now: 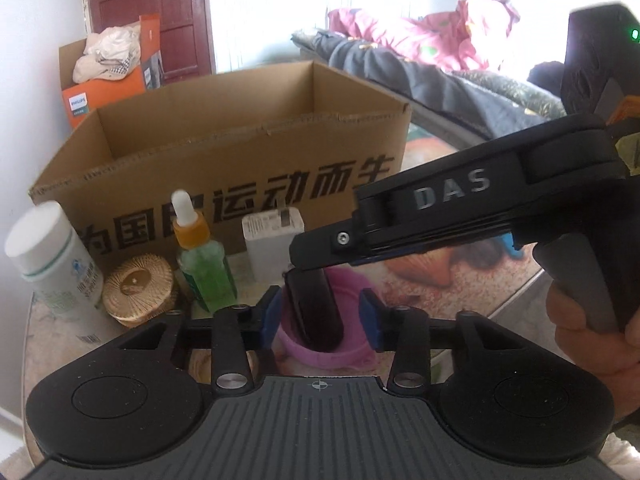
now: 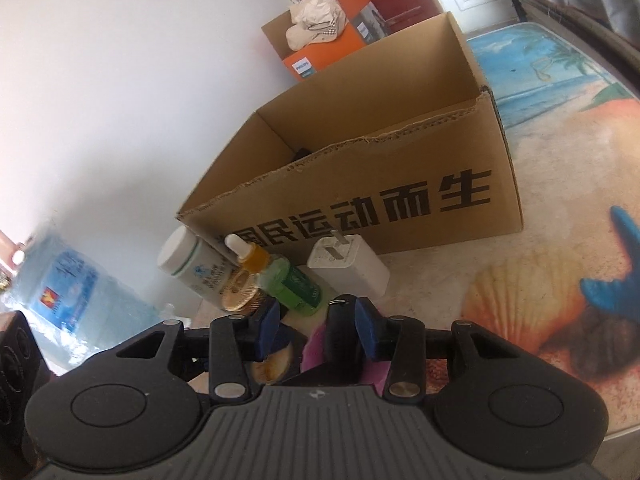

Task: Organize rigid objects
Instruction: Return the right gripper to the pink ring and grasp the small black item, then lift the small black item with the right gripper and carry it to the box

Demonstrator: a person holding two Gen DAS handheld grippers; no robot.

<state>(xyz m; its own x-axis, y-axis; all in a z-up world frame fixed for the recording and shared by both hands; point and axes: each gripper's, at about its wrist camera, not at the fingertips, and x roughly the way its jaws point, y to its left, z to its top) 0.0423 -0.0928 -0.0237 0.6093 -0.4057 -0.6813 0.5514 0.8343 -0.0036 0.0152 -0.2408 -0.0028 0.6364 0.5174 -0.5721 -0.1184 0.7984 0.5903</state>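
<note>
A black oblong object (image 1: 314,308) stands tilted in a pink cup (image 1: 332,354) on the table. My left gripper (image 1: 320,316) is open around the cup and the black object, not touching them. My right gripper (image 2: 316,330) reaches in from the right; its body (image 1: 460,208) shows in the left wrist view above the black object (image 2: 342,334), which lies against its right pad. Its jaws stand apart, so it is open. An open cardboard box (image 1: 240,148) stands behind; it also shows in the right wrist view (image 2: 400,184), with something dark inside.
In front of the box stand a white bottle (image 1: 56,264), a woven round lid (image 1: 138,282), a green dropper bottle (image 1: 204,268) and a white charger (image 1: 272,240). An orange box (image 1: 100,80) with cloth sits behind. A bed (image 1: 440,60) lies at right. A water jug (image 2: 68,292) stands at left.
</note>
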